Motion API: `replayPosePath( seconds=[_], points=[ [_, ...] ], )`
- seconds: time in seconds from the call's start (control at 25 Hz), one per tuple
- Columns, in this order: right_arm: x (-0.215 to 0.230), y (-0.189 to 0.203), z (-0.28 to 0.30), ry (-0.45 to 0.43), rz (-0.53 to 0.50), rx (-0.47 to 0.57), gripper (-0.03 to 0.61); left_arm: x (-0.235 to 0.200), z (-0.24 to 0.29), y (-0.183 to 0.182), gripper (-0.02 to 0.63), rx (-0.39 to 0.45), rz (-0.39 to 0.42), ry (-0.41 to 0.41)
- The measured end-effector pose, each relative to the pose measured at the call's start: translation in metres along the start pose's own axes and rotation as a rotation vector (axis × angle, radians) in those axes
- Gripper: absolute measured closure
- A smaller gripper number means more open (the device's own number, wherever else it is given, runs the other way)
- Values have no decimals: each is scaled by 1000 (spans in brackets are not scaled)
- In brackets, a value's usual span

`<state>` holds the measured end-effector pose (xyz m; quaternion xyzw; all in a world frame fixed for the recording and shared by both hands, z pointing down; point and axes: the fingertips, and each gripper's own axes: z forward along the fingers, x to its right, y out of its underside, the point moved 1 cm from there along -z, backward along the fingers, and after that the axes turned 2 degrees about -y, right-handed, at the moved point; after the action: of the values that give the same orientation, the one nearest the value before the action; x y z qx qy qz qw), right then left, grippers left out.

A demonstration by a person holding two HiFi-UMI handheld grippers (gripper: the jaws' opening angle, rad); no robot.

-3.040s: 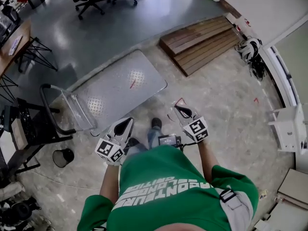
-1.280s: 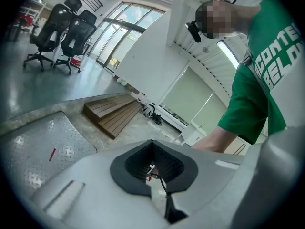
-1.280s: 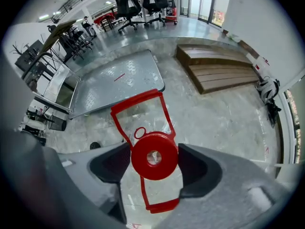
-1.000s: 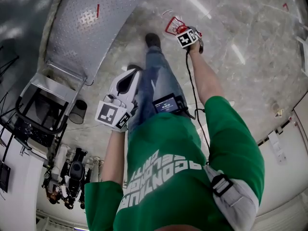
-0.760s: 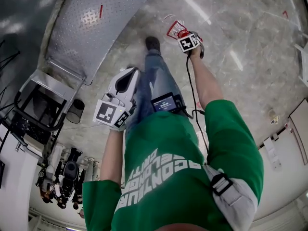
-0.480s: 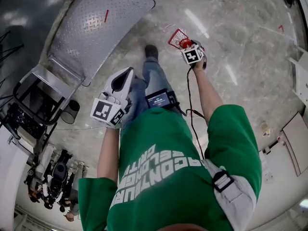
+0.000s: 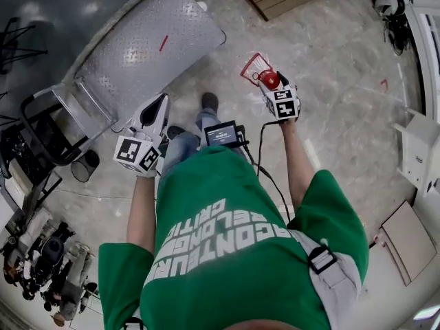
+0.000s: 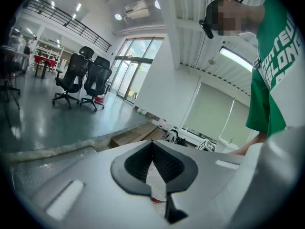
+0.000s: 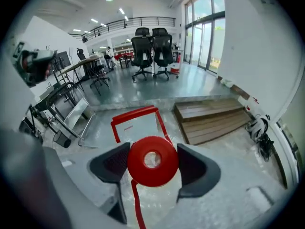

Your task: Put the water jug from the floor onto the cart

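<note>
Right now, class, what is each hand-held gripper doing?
Left hand-held gripper: shut, empty.
Right hand-held gripper: shut on the water jug.

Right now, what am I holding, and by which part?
Right gripper grips the water jug at its red cap; left gripper is shut, empty.

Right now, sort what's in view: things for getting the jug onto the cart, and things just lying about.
Job: water jug; right gripper holding it; cart.
Lying about: wooden boards; waste bin; office chairs.
</note>
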<state>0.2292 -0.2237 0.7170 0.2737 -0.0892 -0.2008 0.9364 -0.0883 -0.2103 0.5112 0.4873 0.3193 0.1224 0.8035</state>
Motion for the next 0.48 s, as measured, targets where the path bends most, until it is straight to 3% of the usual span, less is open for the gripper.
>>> replayPosePath(
  seconds=[0.28, 0.48],
  points=[
    [13, -111, -51, 2, -68, 207, 282, -15, -25, -41, 600, 126, 21, -48],
    [16, -175, -70, -20, -121, 284, 282, -28, -53, -52, 600, 192, 19, -114]
  ],
)
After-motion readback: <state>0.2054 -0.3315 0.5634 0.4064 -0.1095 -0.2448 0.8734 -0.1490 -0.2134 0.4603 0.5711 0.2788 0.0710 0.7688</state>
